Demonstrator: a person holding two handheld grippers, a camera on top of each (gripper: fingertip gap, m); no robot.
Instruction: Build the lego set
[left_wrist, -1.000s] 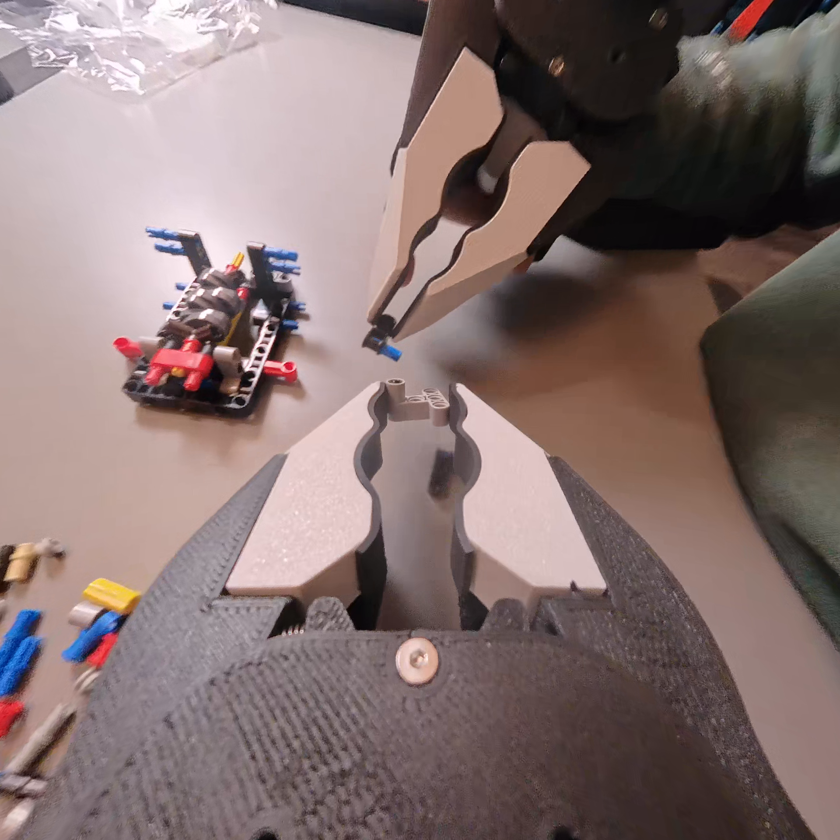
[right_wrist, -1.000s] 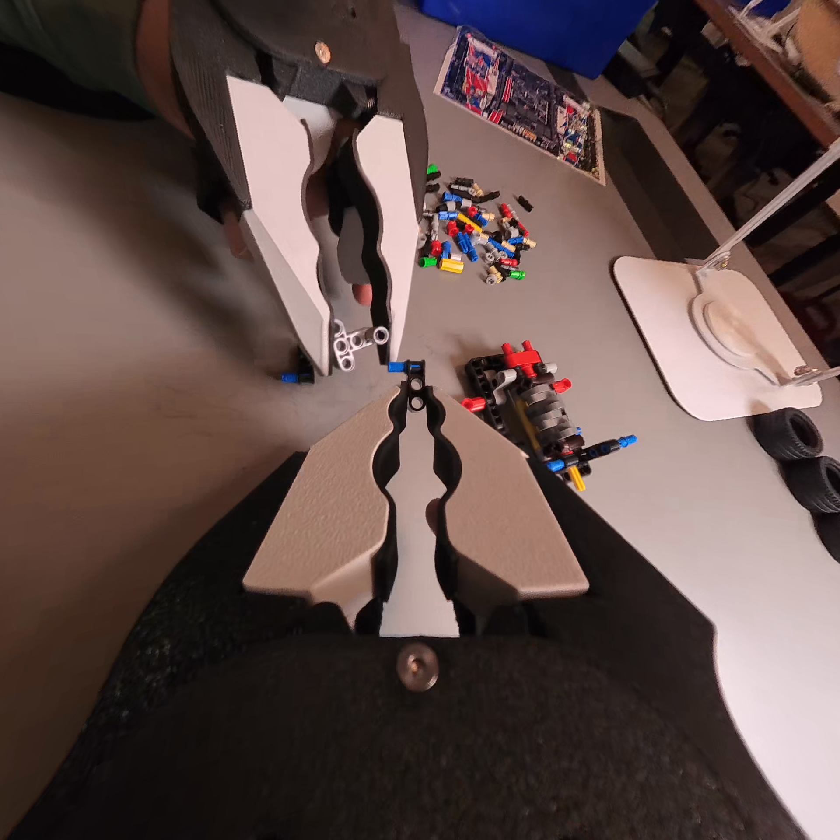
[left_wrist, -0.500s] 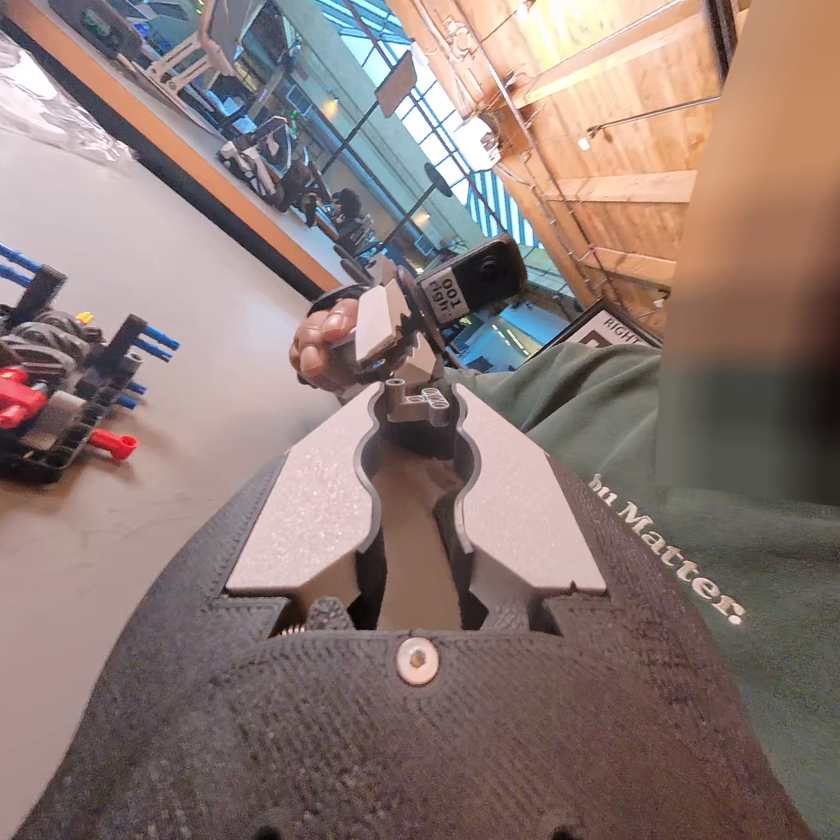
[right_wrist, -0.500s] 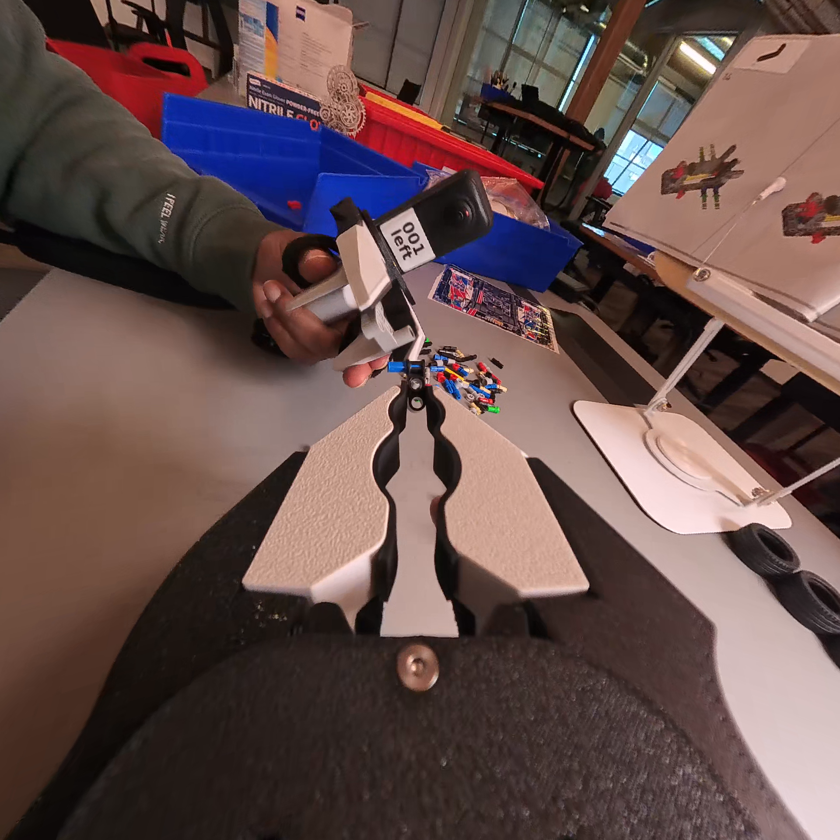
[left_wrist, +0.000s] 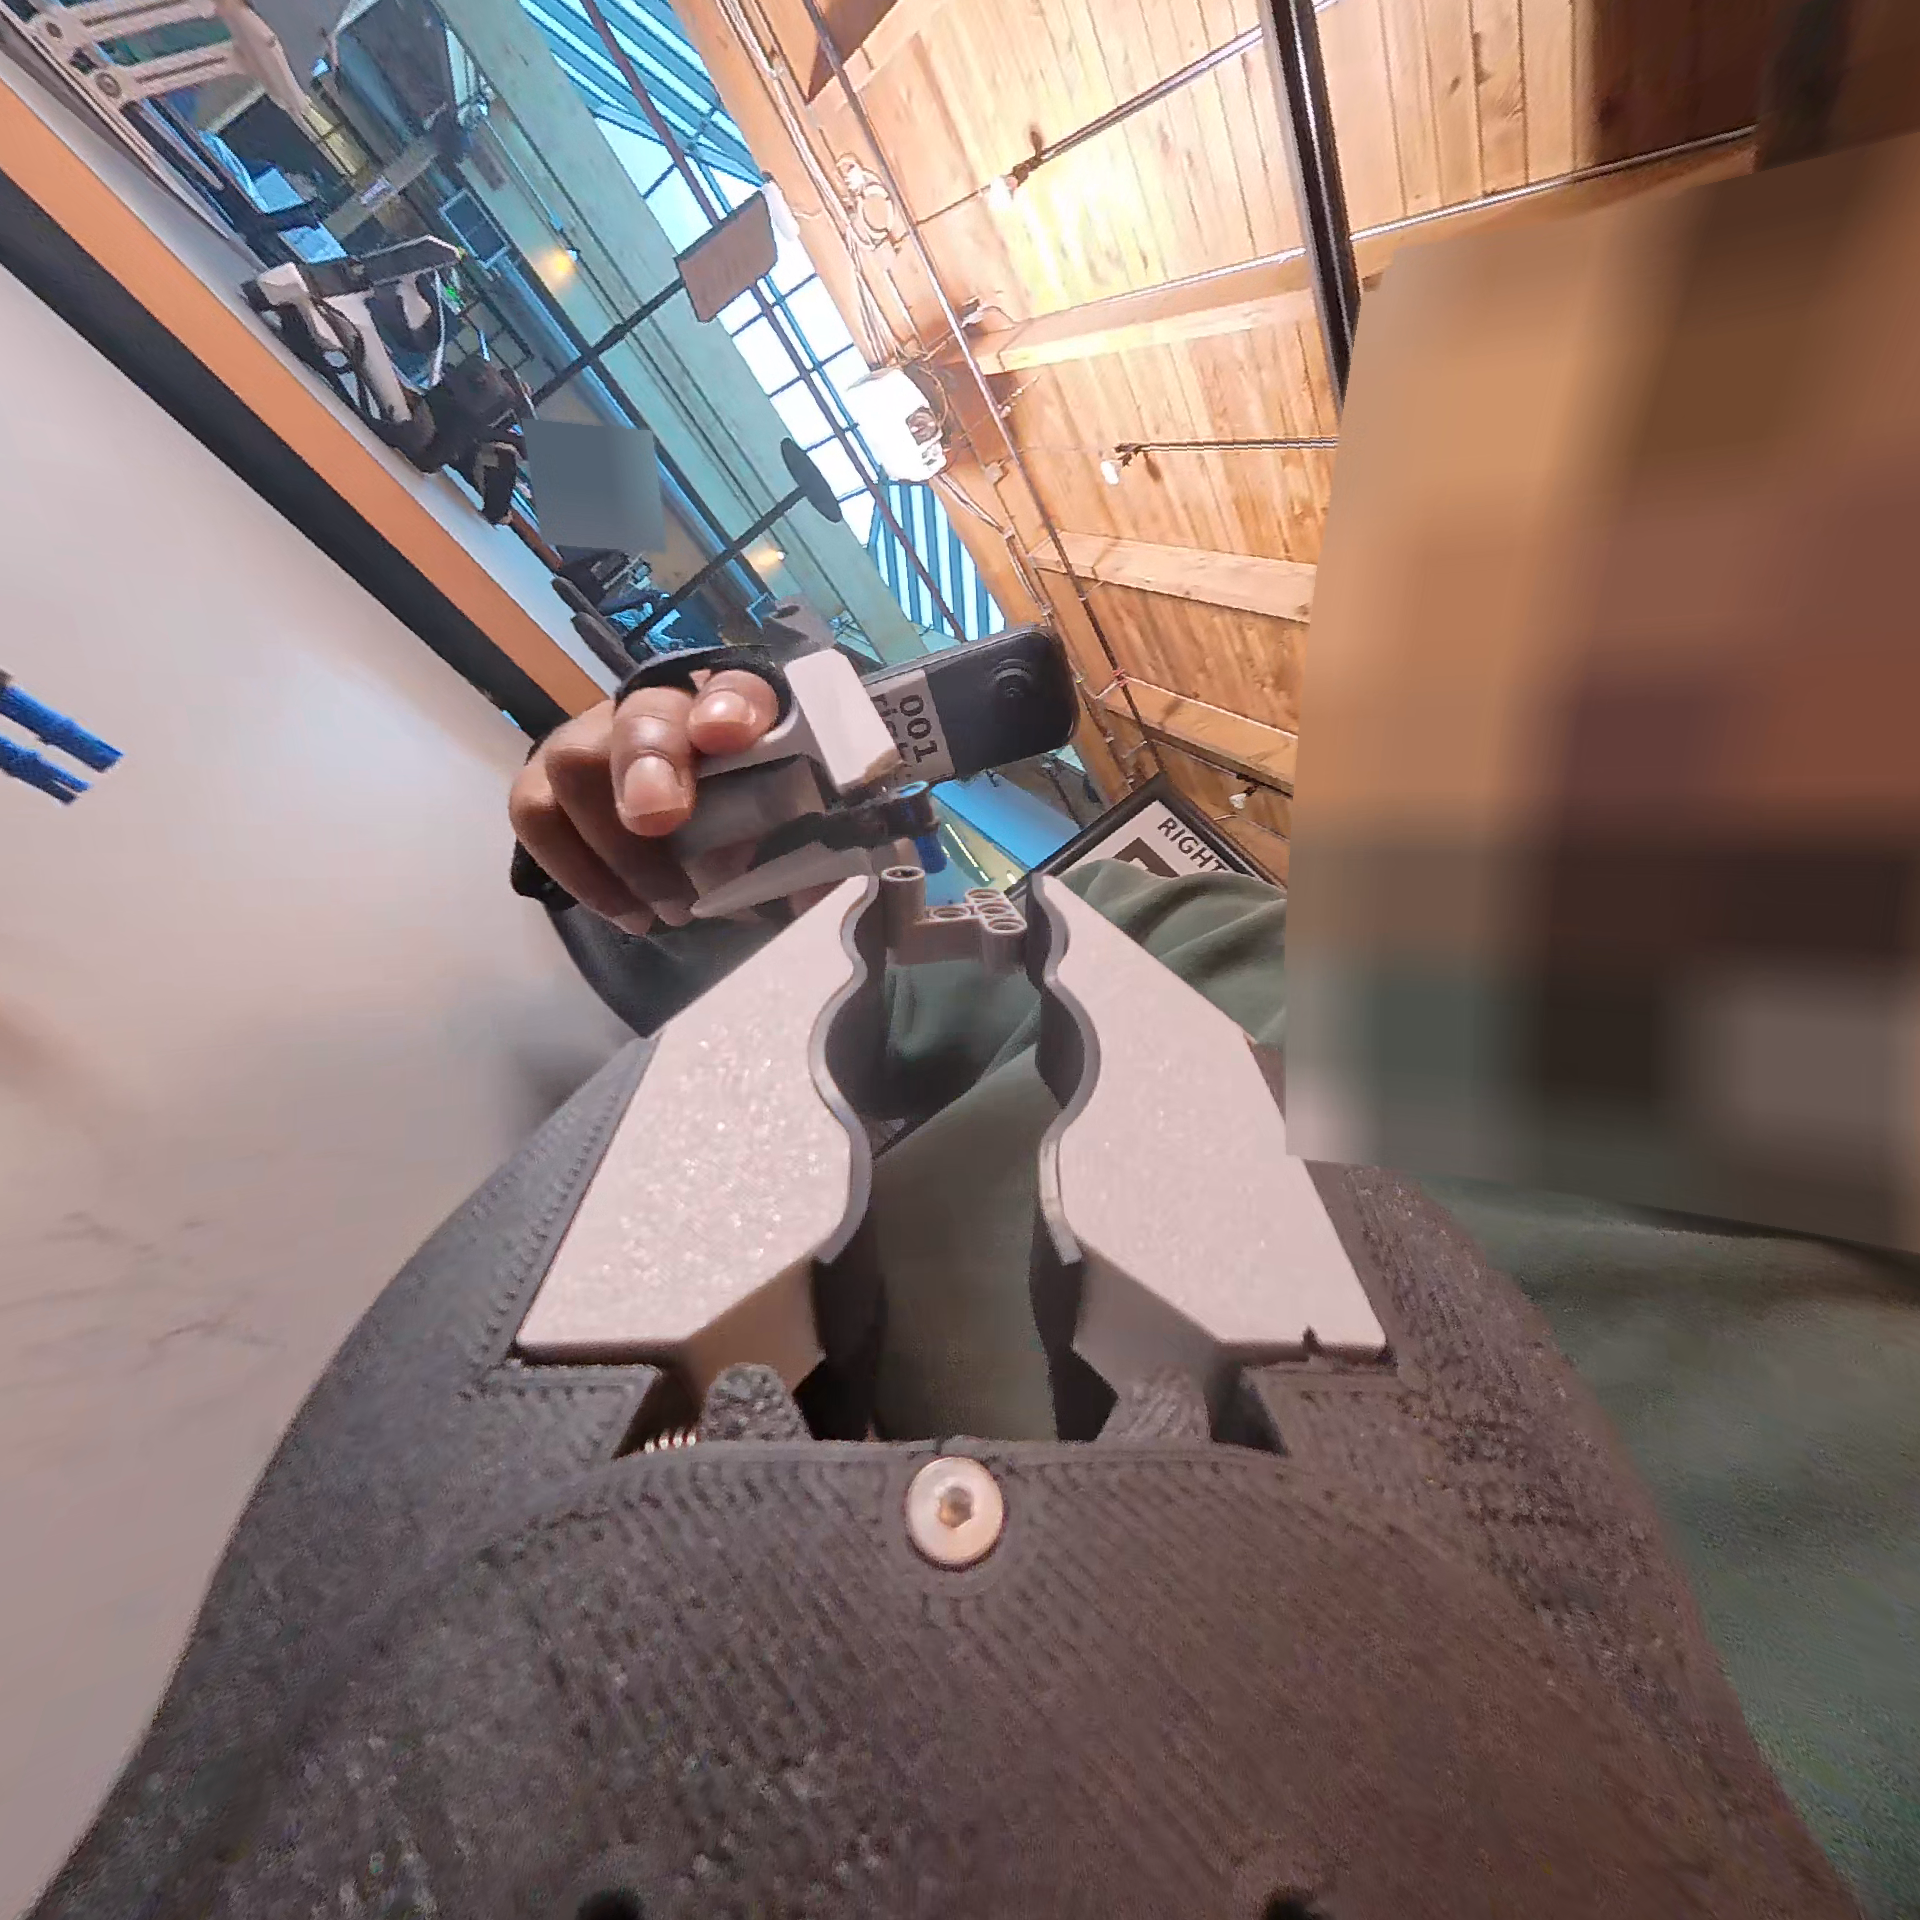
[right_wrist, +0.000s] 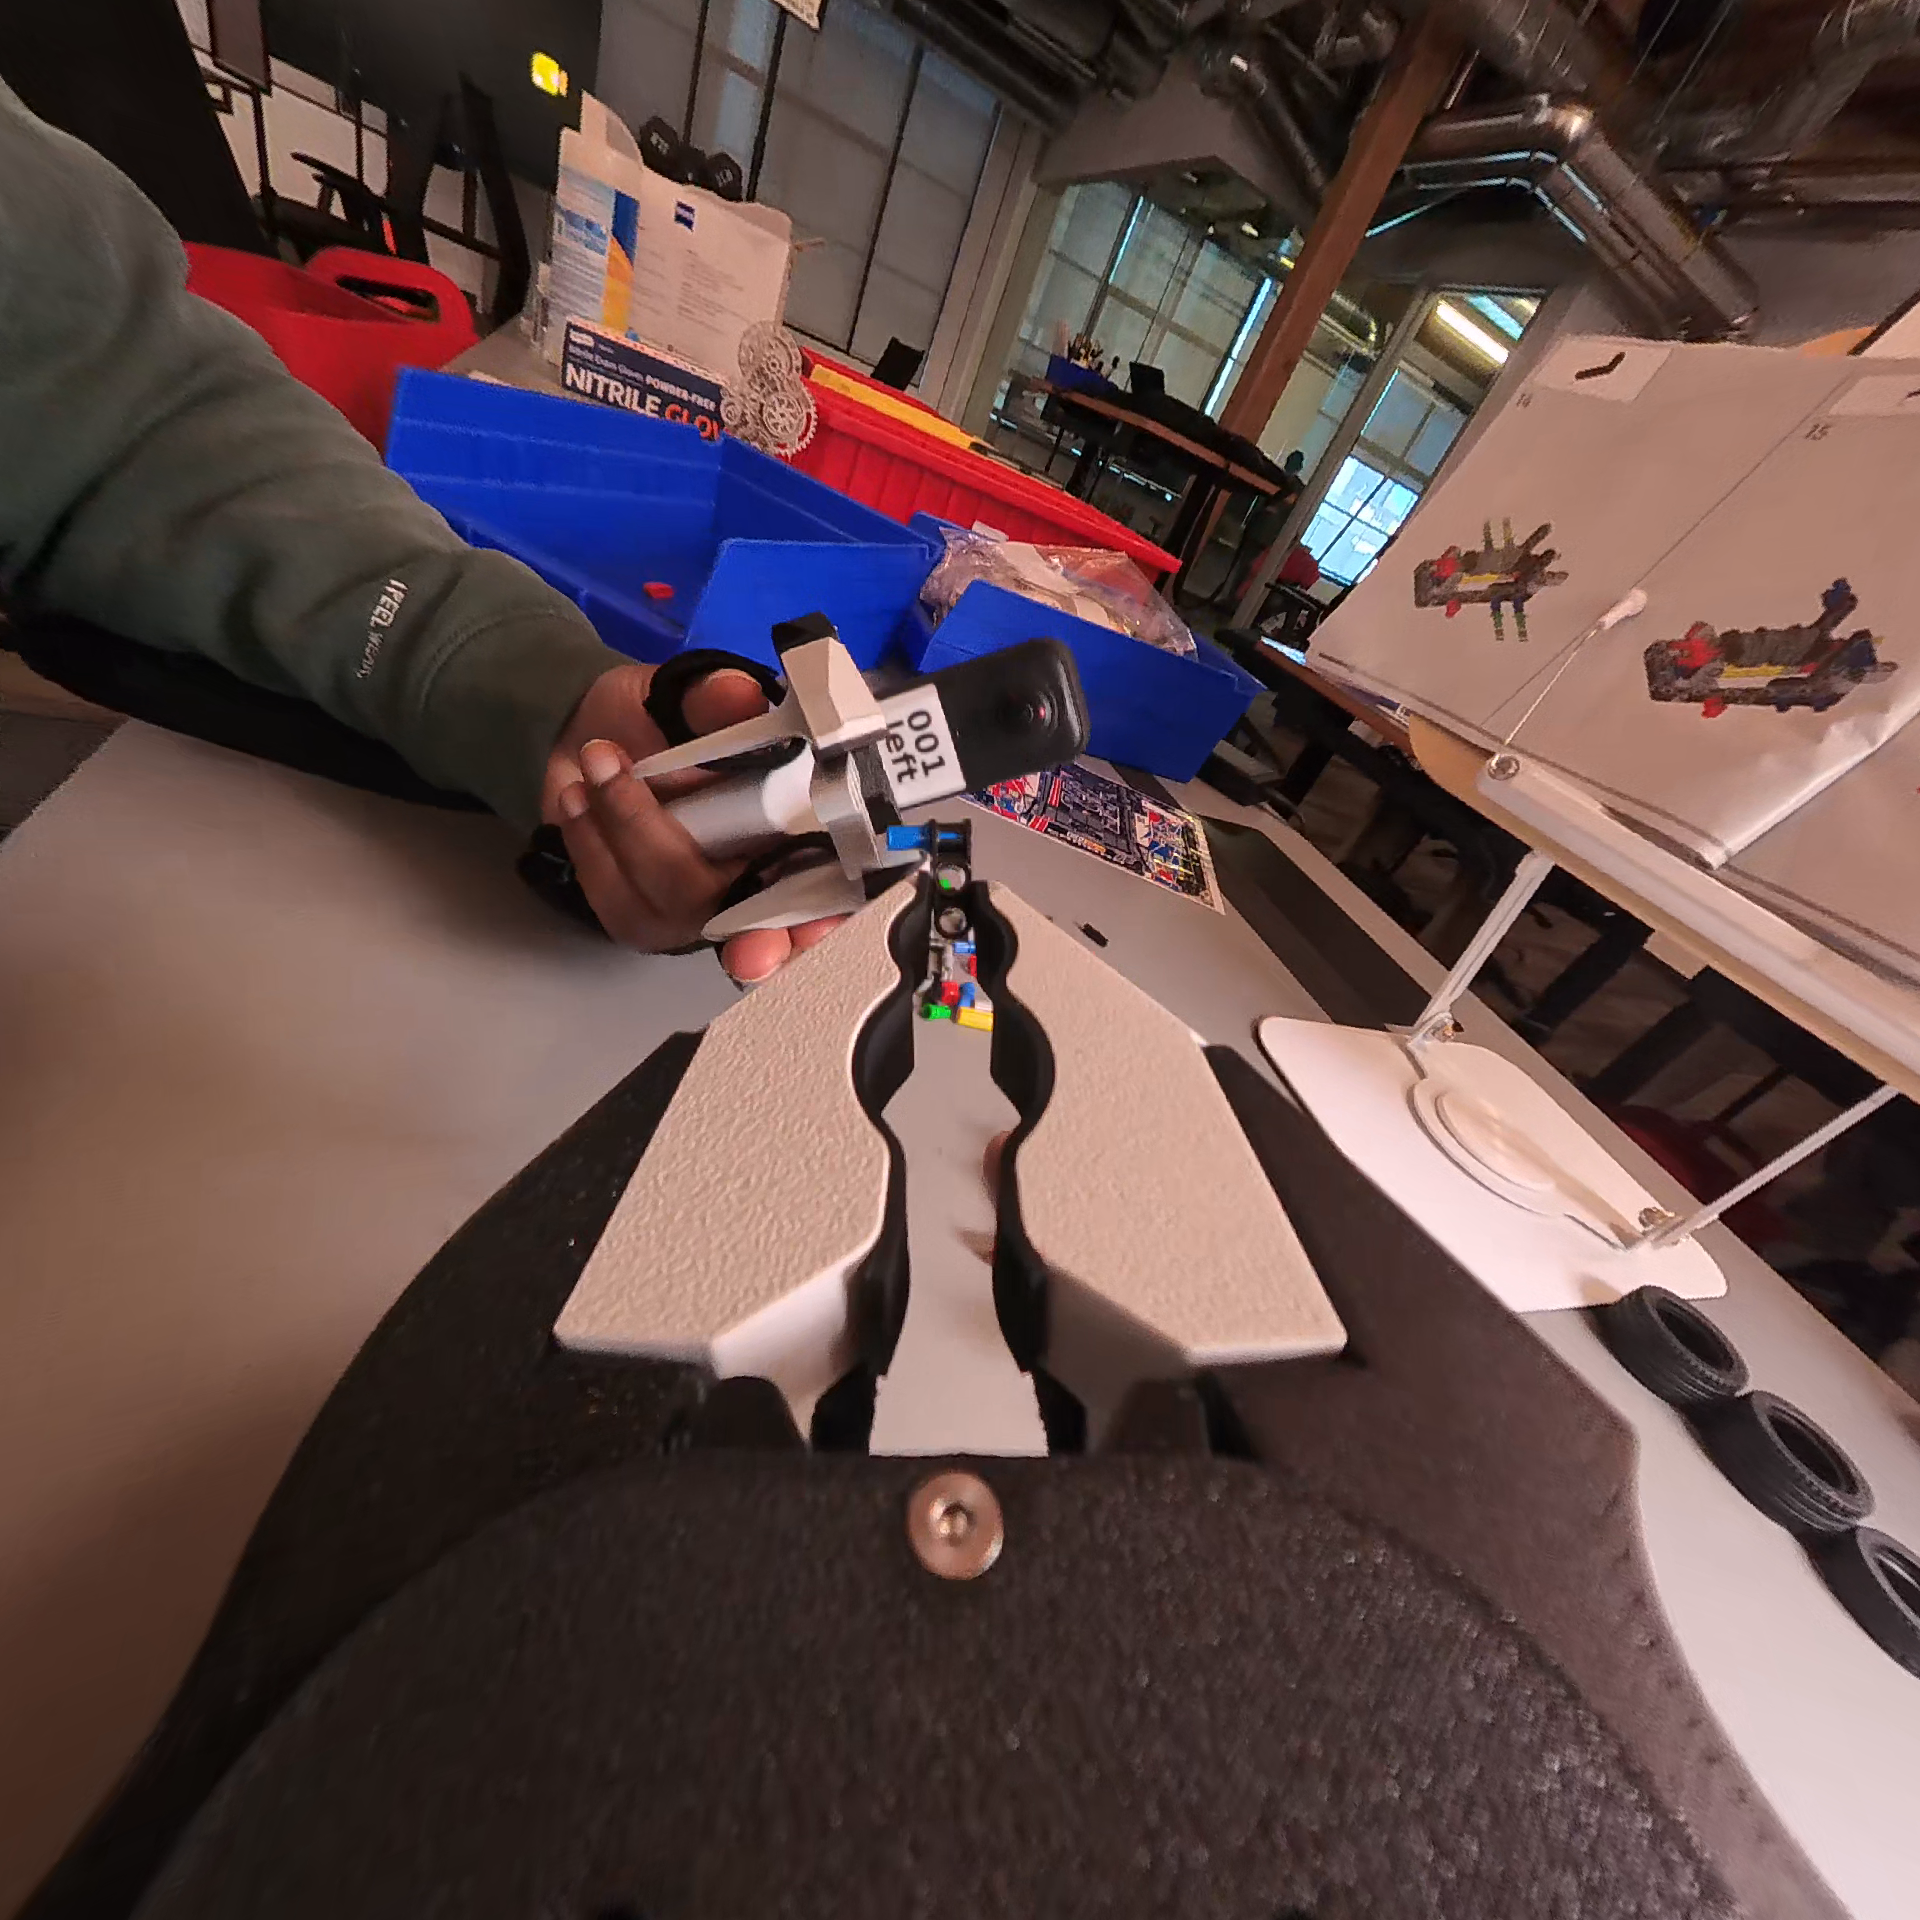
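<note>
Both tongs have lifted clear of the tabletop (right_wrist: 260, 1039) since a second ago and now meet in mid-air, tip to tip, tilted up toward the room.

Left tongs (left_wrist: 956, 920): closed down on a grey angled beam (left_wrist: 961, 925), gripped across its width, pin holes facing outward. Right tongs (right_wrist: 948, 894): nearly shut, pinching a short black connector (right_wrist: 948, 883) that carries a blue pin (right_wrist: 906, 836) sticking out to the side. Pin tip sits just beside the left tongs' end; whether it has entered a hole in the beam I cannot tell, since the joint is small and partly hidden in both views.

Loose parts pile (right_wrist: 951, 1003) lies on the tabletop toward the far edge, seen through the right tongs' gap. Tyres (right_wrist: 1766, 1434) sit at the right edge, near the white stand base (right_wrist: 1351, 1101).

Risks, judged from here:
- Pin and hole are out of line; pushing would cock the pin or twist the beam in its grip.
- Black connector is held only at the very tips; side load could pivot it or flick it out.
- A part dropped from this height could bounce off the tabletop.
</note>
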